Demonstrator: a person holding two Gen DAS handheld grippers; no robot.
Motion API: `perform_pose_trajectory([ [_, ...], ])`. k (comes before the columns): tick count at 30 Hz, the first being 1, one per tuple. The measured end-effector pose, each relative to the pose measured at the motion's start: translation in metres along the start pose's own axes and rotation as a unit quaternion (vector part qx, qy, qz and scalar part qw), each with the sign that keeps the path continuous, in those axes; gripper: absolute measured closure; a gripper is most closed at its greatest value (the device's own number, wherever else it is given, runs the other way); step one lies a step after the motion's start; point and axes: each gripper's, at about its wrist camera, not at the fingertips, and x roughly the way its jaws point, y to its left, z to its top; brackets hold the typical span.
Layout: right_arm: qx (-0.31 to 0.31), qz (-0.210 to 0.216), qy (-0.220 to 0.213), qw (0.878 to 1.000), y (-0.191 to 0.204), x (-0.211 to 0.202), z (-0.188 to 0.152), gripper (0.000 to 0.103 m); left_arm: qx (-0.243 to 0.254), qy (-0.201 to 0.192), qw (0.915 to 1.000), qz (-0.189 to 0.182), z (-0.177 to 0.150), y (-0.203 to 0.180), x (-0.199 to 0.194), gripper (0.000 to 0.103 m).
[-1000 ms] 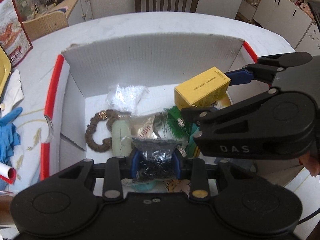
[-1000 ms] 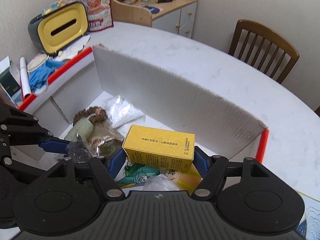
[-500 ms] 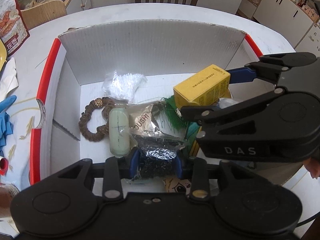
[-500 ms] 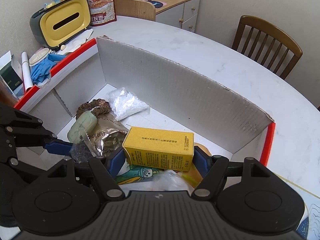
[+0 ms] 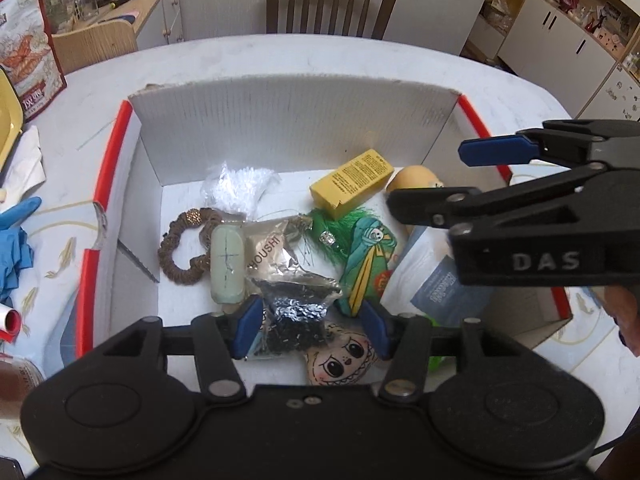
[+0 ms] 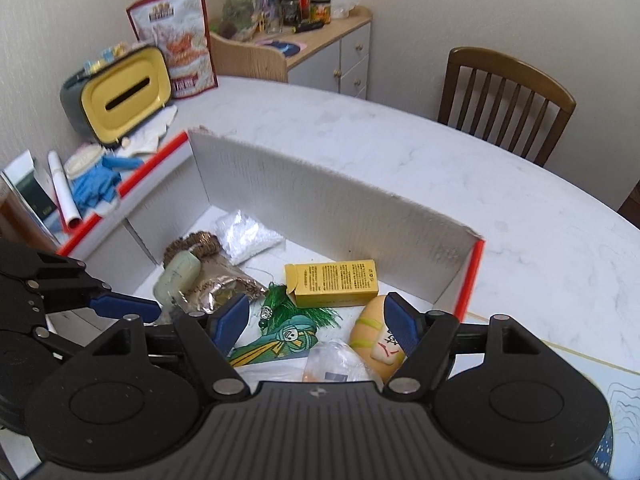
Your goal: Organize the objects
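Observation:
A white cardboard box (image 5: 296, 128) with red edges stands on the table and holds many small things. A yellow carton (image 5: 352, 182) lies on its side near the box's far wall, free of any fingers. My right gripper (image 6: 316, 324) is open above the box's right part, with the yellow carton (image 6: 332, 284) just beyond its tips. My left gripper (image 5: 312, 328) is open over the near side. A clear bag of black beads (image 5: 296, 312) lies between its spread fingers on top of a foil pouch (image 5: 272, 248).
Also in the box are a brown bead bracelet (image 5: 180, 248), a pale green bar (image 5: 227, 264), a white bead bag (image 5: 236, 192), a green tasselled figure (image 5: 360, 256) and a doll face (image 5: 344, 360). A yellow tissue box (image 6: 120, 96) and blue gloves (image 6: 96, 184) lie left; a chair (image 6: 504, 96) stands behind.
Both grippers opened. The yellow carton dropped from the right gripper into the box, and the left let go of the bead bag. Both pulled back and up a little.

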Motion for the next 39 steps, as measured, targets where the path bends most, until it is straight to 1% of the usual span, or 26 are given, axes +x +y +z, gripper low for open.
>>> perform_pose_trajectory([
  [7,0.014,0.015,-0.032,0.999,-0.001,-0.034,-0.004,0.027,0.000,-0.030,0.9995,0.001,-0.003,-0.006,-0.025,0.040],
  [10,0.021,0.024,-0.051,0.998,-0.001,-0.050,-0.007,0.026,0.000,-0.046,0.9989,0.002,-0.003,-0.009,-0.037,0.038],
  [12,0.025,0.032,-0.062,0.997,-0.001,-0.060,-0.009,0.023,0.001,-0.058,0.9983,0.005,-0.004,-0.010,-0.044,0.034],
  [14,0.029,0.041,-0.073,0.996,-0.002,-0.071,-0.013,0.023,0.003,-0.071,0.9975,0.008,-0.005,-0.012,-0.051,0.030],
  [22,0.044,0.060,-0.117,0.990,-0.005,-0.106,-0.026,0.020,0.008,-0.120,0.9923,0.031,-0.010,-0.017,-0.075,0.018],
  [27,0.044,0.058,-0.140,0.987,-0.004,-0.124,-0.039,0.016,0.009,-0.143,0.9887,0.044,-0.012,-0.018,-0.087,0.014],
  [32,0.051,0.051,-0.156,0.985,-0.005,-0.135,-0.050,0.012,0.006,-0.164,0.9853,0.049,-0.016,-0.021,-0.098,0.007],
  [35,0.054,0.048,-0.162,0.984,-0.005,-0.140,-0.055,0.008,0.004,-0.171,0.9838,0.055,-0.019,-0.022,-0.103,0.004],
  [39,0.060,0.045,-0.166,0.983,-0.005,-0.144,-0.062,0.004,-0.002,-0.173,0.9834,0.054,-0.025,-0.022,-0.107,0.001],
])
